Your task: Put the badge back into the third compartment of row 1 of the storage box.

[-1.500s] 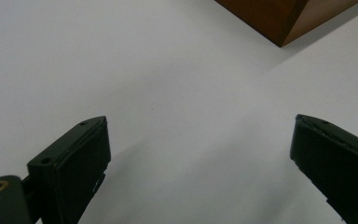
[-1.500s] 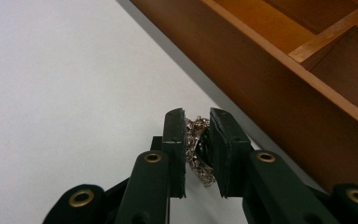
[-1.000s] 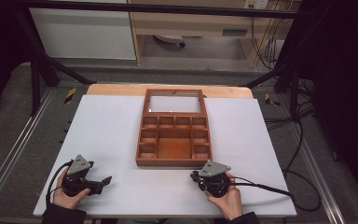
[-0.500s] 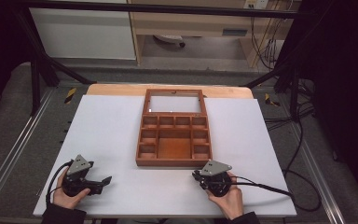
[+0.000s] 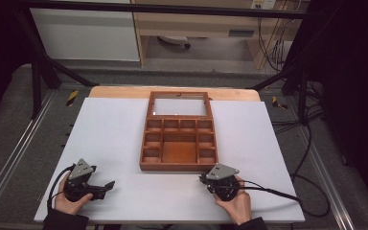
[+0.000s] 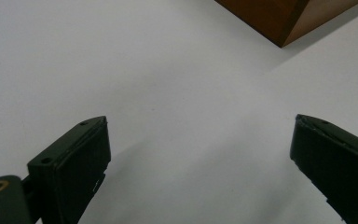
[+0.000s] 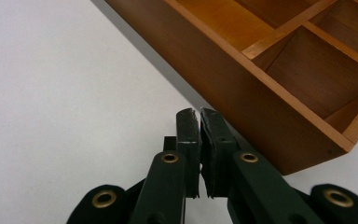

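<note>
The wooden compartment tray [image 5: 179,143] sits at centre frame in the high view on the white table [image 5: 110,134], all visible compartments empty, its open frame lid lying flat beyond it. The right gripper [image 5: 204,179], lower right of centre, rests just beside the tray's near wall, jaws pressed together on nothing. The left gripper [image 5: 109,184], lower left, stands well apart, jaws spread wide. Judgement: handling of the tray not yet begun; everything remains to do.

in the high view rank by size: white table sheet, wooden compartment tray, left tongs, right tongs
1. White table sheet
2. Brown wooden compartment tray
3. Black left tongs and black right tongs: they look alike in size, so no ranking between them.
</note>
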Available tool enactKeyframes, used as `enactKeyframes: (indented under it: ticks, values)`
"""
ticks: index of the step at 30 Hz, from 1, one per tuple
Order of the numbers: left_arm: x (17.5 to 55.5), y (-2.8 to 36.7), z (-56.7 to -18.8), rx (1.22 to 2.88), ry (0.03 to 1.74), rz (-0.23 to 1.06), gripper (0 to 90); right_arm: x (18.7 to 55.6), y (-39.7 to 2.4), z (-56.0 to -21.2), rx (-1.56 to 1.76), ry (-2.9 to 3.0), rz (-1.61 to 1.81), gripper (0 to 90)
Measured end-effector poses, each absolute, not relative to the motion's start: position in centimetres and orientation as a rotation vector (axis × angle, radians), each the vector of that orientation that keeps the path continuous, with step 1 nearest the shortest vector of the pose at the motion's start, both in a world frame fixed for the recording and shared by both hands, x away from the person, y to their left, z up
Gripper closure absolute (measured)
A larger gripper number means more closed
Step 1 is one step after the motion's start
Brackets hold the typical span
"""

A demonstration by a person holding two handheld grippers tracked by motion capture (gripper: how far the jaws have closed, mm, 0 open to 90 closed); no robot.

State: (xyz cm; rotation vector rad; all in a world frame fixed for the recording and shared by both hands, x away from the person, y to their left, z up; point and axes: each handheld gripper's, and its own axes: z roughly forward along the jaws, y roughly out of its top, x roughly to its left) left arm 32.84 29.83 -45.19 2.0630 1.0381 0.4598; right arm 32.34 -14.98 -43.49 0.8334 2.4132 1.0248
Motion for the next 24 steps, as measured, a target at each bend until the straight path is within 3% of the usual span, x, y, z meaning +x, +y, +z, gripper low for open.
enactKeyframes:
  ticks: [24]
  values:
    - [32.84, 29.84, -45.19, 2.063, 1.038, 0.46, 4.6, 32.29, -15.35, -42.84, 0.851, 2.412, 1.082, 87.9]
